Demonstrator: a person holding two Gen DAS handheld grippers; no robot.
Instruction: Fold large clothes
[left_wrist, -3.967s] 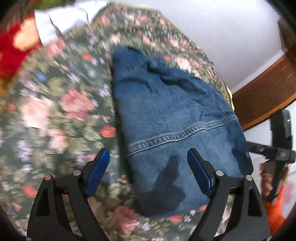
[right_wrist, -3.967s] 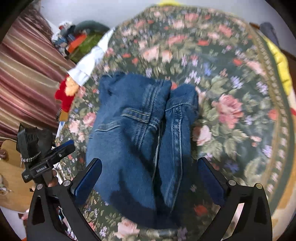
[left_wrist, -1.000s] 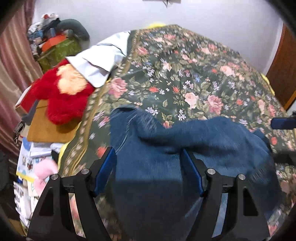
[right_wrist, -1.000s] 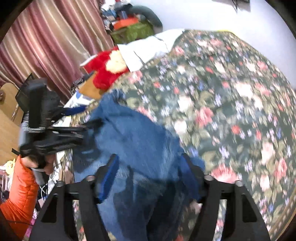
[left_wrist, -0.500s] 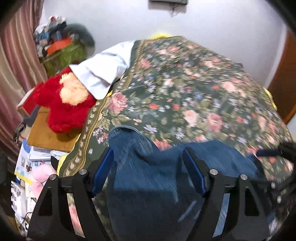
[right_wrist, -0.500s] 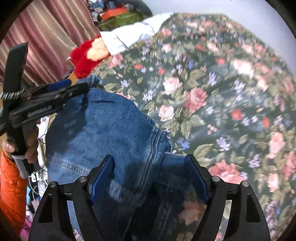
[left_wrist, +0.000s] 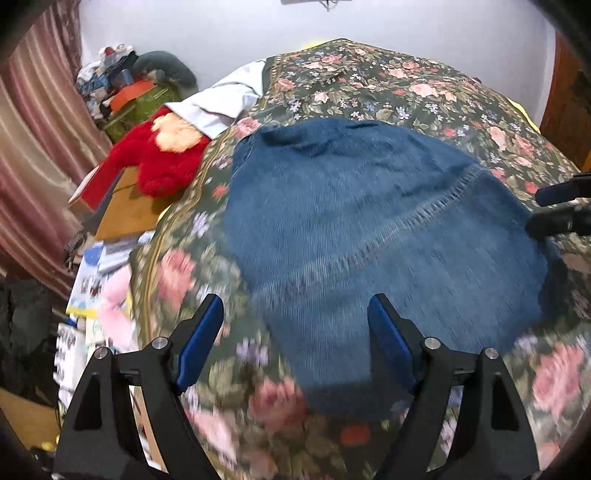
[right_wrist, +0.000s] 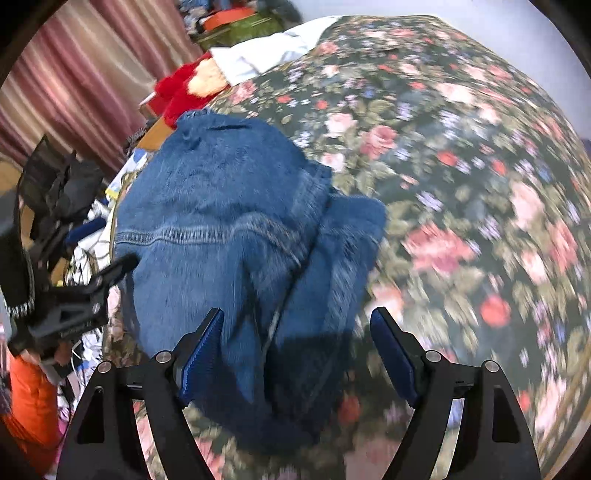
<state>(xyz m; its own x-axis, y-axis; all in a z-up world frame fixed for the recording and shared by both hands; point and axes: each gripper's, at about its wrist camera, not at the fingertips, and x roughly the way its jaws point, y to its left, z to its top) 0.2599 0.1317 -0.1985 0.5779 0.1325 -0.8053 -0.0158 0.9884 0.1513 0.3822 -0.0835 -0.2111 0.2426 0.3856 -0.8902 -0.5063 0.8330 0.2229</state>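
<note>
With both the left gripper (left_wrist: 295, 341) and right gripper (right_wrist: 297, 347) released above the folded jeans (left_wrist: 369, 229) on the floral bedspread (left_wrist: 424, 92), square the edges before regrasping.

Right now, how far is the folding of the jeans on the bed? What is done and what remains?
Done: the jeans lie on the floral bedspread as a compact folded bundle, with layers stacked at its right side in the right wrist view. In hand: nothing; the left gripper and right gripper have just been opening, pads clear of the denim. Left: perhaps smoothing the uneven right edge; whether another fold is planned I cannot tell.
</note>
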